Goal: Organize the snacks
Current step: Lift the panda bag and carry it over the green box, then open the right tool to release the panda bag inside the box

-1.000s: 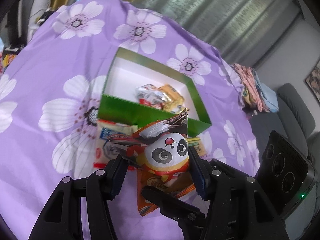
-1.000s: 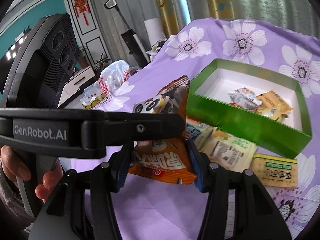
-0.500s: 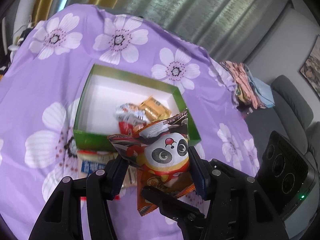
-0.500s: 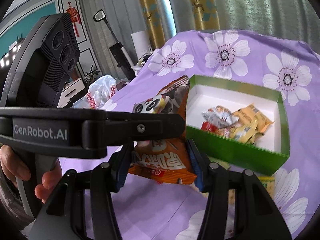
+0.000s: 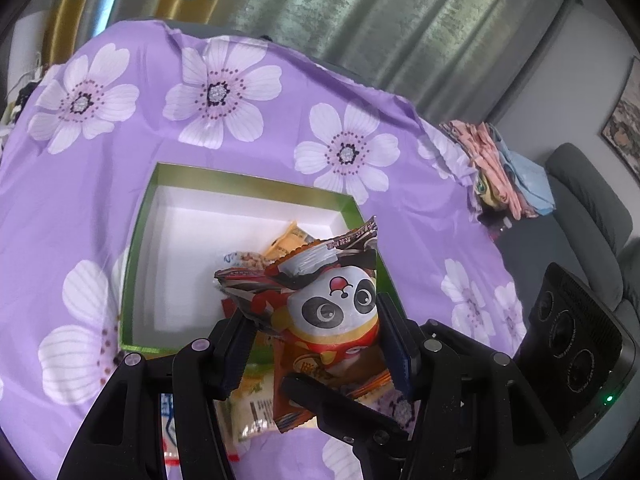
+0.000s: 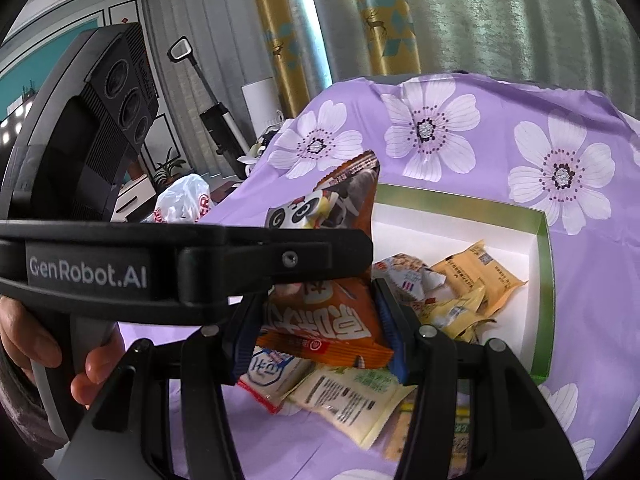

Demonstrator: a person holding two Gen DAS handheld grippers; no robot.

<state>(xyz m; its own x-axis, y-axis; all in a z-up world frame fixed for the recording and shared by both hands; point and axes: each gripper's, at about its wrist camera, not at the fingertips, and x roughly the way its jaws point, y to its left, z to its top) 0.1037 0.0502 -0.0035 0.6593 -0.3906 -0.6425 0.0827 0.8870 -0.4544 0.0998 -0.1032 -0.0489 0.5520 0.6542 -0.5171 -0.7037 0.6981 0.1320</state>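
A panda-printed orange snack bag (image 5: 336, 304) hangs in the air, gripped from two sides. My left gripper (image 5: 316, 340) is shut on its panda half, and my right gripper (image 6: 316, 332) is shut on the orange lower half (image 6: 320, 320). The bag hovers over the near right corner of a green box (image 5: 138, 248) with a white inside. Several small packets (image 6: 476, 276) lie in the box's right part (image 6: 544, 280). Loose packets (image 6: 352, 404) lie on the cloth just in front of the box, partly hidden by the fingers.
A purple flowered cloth (image 5: 80, 200) covers the table. Folded clothes (image 5: 500, 168) and a grey sofa (image 5: 580, 200) sit beyond its right edge. A white plastic bag (image 6: 184, 200) lies off the left edge. A hand (image 6: 92, 364) holds the left gripper's handle.
Both grippers have carried the panda bag forward and slightly up, from in front of the box's near wall to over its near right corner. Neither grip has changed.
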